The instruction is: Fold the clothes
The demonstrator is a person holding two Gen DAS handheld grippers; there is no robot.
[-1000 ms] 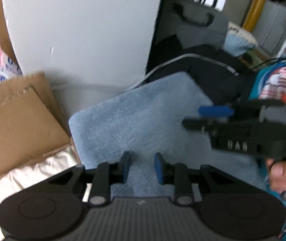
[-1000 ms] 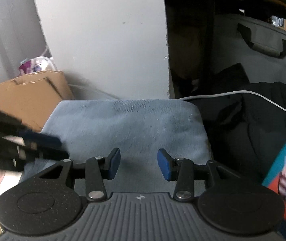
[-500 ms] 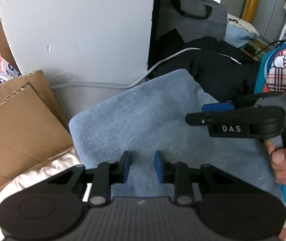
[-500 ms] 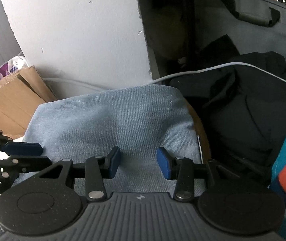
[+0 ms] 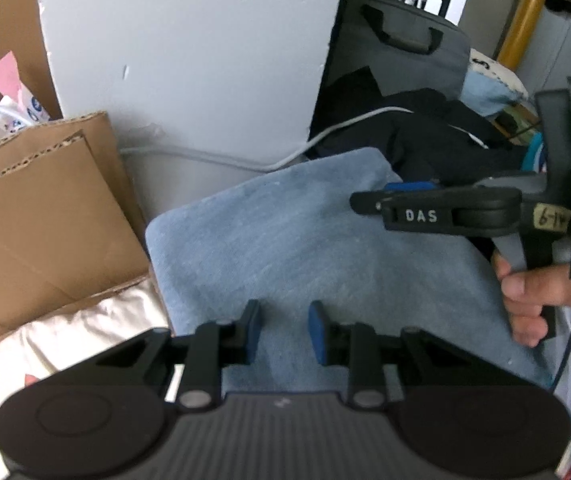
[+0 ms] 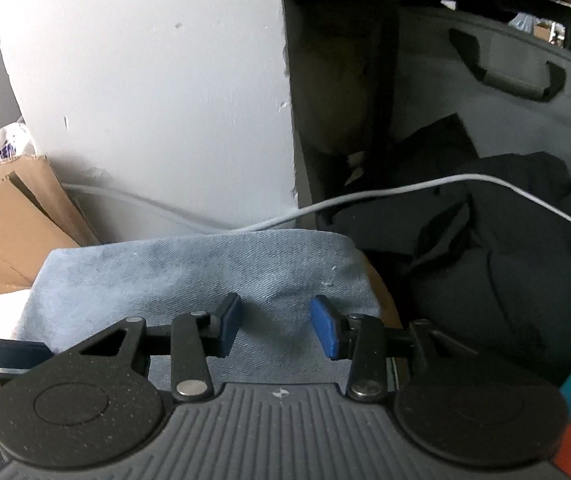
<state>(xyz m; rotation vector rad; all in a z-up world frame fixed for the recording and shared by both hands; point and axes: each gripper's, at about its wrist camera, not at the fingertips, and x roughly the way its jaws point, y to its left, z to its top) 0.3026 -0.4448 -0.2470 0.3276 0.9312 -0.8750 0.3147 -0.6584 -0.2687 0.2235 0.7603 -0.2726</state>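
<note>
At far left, the cardboard box (image 5: 41, 216) stands against the folded light-blue denim garment (image 5: 305, 248), which lies below both claws with its rounded fold toward the white wall (image 5: 189, 52). The left claw (image 5: 283, 330) hovers over the near portion, its jaws apart and empty. The right claw (image 6: 276, 326) sits over the right edge, likewise parted with nothing between the pads. Seat both claws on matching edges before closing. Avoid the white cable (image 6: 385, 196) and the black clothing (image 6: 505, 260) further right.
</note>
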